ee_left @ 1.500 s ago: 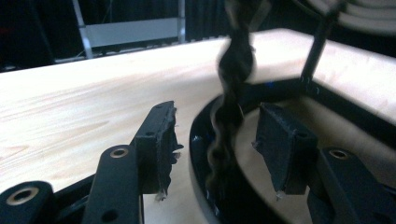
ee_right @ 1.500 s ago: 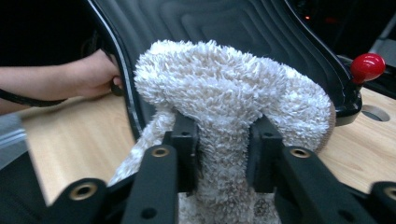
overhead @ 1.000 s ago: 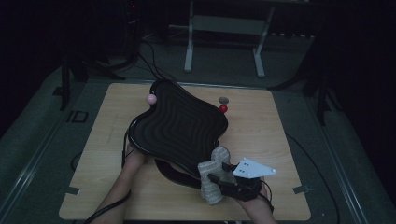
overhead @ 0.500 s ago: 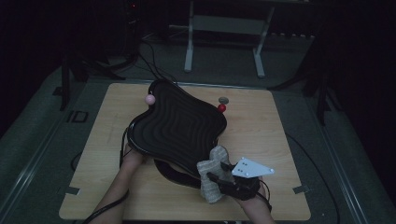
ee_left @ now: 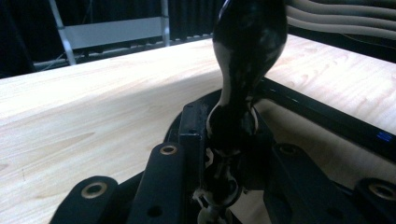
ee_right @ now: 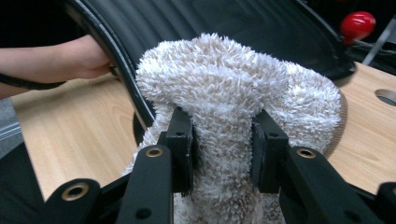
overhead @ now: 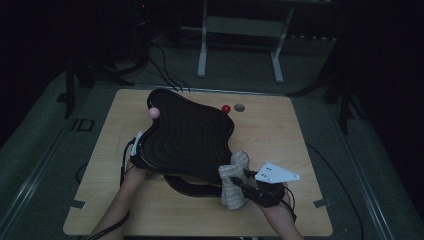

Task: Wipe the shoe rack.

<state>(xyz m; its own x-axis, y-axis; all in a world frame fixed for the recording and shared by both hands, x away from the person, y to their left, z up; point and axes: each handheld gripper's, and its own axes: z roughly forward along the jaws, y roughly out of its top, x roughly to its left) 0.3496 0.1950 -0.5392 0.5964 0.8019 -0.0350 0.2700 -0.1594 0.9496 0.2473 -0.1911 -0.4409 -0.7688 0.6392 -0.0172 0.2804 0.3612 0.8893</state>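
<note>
Your left tool [ee_left: 219, 154] clamps black tray [overhead: 190, 137] rim, tilted over tabletop [overhead: 280, 135]. Right tool [ee_right: 224, 154], jaws just closing, pinches shaggy cloth [ee_right: 233, 93]. Tray face lies at 11 o'clock from cloth, touching.

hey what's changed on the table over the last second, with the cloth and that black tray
The right gripper has just been closing its jaws and now pinches the shaggy cloth, bunched against the black tray's near edge. The left gripper keeps its clamp on the tray's rim, tray tilted as before. The pink ball and red ball stayed put.
</note>
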